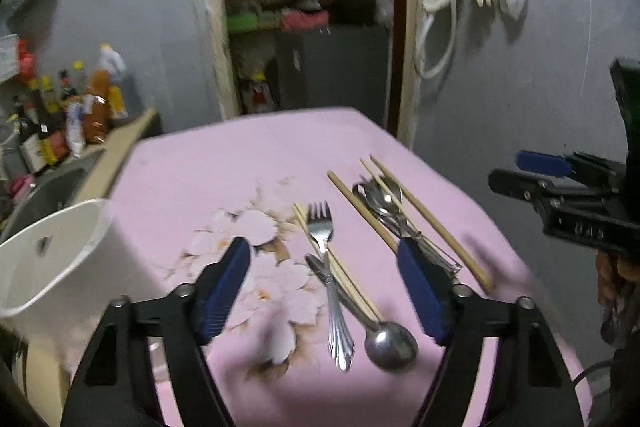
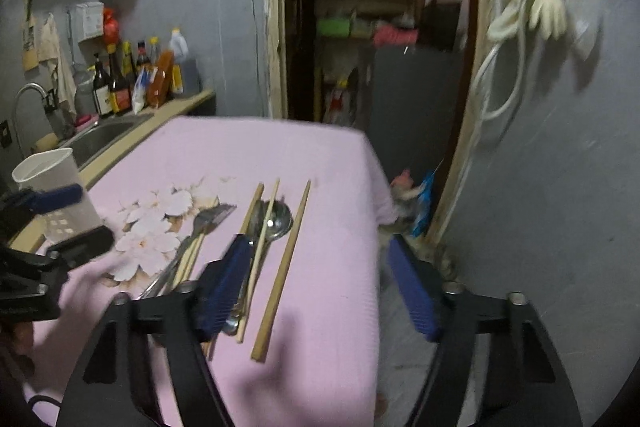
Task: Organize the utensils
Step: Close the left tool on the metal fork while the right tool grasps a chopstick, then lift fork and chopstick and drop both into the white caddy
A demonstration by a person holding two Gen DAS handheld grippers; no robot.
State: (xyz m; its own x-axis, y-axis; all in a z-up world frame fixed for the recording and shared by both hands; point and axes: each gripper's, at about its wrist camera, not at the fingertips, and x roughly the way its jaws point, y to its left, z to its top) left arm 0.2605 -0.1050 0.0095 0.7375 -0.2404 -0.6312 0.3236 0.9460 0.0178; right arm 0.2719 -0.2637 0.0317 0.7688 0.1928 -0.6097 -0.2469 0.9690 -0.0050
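Observation:
Utensils lie on a pink flowered tablecloth (image 1: pixel 224 171). A fork (image 1: pixel 326 259) lies beside a spoon (image 1: pixel 390 345) and a chopstick (image 1: pixel 336 263). Farther right, several spoons (image 1: pixel 384 199) lie among wooden chopsticks (image 1: pixel 432 219). A white holder cup (image 1: pixel 48 255) stands at the table's left edge. My left gripper (image 1: pixel 324 291) is open and empty above the fork. My right gripper (image 2: pixel 316 287) is open and empty over the table's right edge, its left finger above the chopsticks (image 2: pixel 282 271) and spoons (image 2: pixel 276 221). The cup (image 2: pixel 60 187) and the fork (image 2: pixel 208 223) also show in the right wrist view.
A counter with a sink (image 2: pixel 100 135) and sauce bottles (image 2: pixel 132 79) runs along the table's left side. An open doorway (image 2: pixel 380 27) is behind the table. A grey wall with hanging gloves (image 2: pixel 544 7) and a hose is to the right.

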